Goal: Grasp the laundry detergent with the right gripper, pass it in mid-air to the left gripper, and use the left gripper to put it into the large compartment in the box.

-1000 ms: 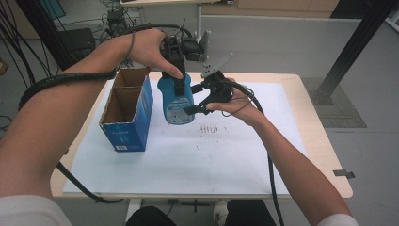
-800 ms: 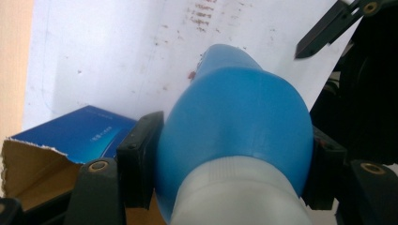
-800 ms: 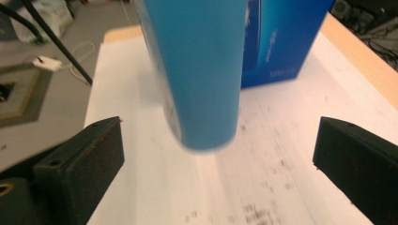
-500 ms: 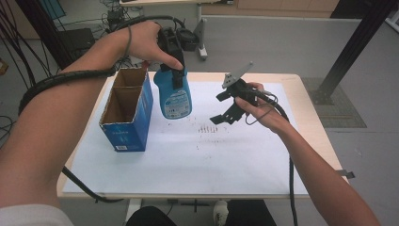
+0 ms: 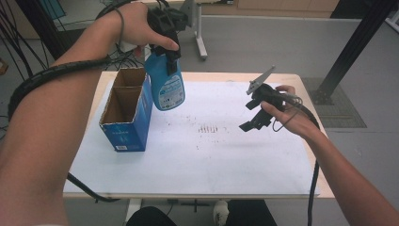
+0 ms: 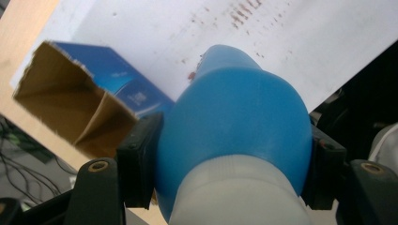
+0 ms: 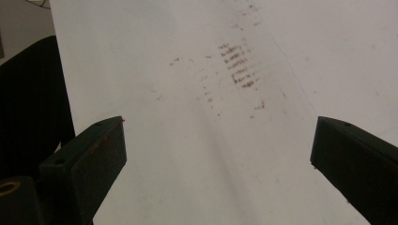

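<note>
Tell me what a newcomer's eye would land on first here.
First, the blue spray bottle, hanging in the air above the table's far left, clamped by the left gripper. Just left of it stands an open blue cardboard box with two compartments. The right gripper hovers open over the stained white sheet.

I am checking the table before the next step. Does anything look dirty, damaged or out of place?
Yes. The white sheet has reddish-brown smudges near its middle, like stains. The blue cardboard box has roughly torn top edges. The blue spray bottle hangs in the left gripper, intact.
</note>
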`<state>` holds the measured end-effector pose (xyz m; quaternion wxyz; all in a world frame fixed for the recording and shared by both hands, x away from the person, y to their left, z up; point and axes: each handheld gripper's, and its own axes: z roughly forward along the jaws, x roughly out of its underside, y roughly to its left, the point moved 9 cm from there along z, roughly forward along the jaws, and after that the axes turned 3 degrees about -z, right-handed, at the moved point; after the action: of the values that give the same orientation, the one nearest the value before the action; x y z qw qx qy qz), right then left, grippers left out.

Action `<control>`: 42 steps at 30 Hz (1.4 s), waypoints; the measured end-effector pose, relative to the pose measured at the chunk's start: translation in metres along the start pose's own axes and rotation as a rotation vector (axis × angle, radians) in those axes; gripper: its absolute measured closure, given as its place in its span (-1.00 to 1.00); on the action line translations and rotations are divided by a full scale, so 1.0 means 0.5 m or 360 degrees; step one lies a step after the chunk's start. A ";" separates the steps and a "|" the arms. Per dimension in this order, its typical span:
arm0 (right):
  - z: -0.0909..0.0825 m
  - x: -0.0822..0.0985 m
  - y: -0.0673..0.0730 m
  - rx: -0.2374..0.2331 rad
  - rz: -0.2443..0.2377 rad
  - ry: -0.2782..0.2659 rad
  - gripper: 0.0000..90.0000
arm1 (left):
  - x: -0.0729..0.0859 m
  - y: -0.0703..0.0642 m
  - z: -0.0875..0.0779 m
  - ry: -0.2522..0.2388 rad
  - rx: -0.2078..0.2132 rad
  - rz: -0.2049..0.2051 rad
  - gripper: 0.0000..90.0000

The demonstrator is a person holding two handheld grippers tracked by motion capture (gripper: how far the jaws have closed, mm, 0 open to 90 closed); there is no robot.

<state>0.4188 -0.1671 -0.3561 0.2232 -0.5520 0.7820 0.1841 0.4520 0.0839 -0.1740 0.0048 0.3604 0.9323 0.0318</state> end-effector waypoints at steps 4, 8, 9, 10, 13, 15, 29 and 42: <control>-0.024 0.021 -0.011 0.0052 0.0025 0.0028 -0.92 | 0.006 0.016 -0.025 -0.0017 -0.0021 -0.0146 -0.21; -0.040 0.039 -0.015 0.0076 0.0033 0.0070 -0.91 | 0.019 0.034 -0.057 -0.0029 -0.0007 -0.0316 -0.21; -0.044 0.043 -0.016 0.0085 0.0028 0.0082 -0.91 | 0.022 0.039 -0.065 -0.0041 -0.0004 -0.0364 -0.21; -0.048 0.046 -0.017 0.0100 0.0025 0.0091 -0.91 | 0.028 0.049 -0.079 -0.0042 -0.0001 -0.0420 -0.22; -0.058 0.053 -0.019 0.0116 0.0027 0.0096 -0.91 | 0.036 0.062 -0.100 -0.0067 -0.0021 -0.0509 -0.22; -0.061 0.058 -0.018 0.0107 0.0036 0.0092 -0.91 | 0.042 0.073 -0.113 -0.0086 -0.0046 -0.0576 -0.22; -0.074 0.073 -0.020 0.0096 0.0048 0.0133 -0.91 | 0.082 0.137 -0.165 -0.0156 -0.0052 -0.1041 -0.21; -0.086 0.081 -0.023 0.0102 0.0064 0.0144 -0.91 | 0.111 0.183 -0.184 -0.0206 -0.0075 -0.1299 -0.21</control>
<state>0.4114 -0.2255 -0.3431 0.2015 -0.5364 0.8078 0.1382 0.4695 0.1836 -0.0757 0.0838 -0.0378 0.9954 0.0259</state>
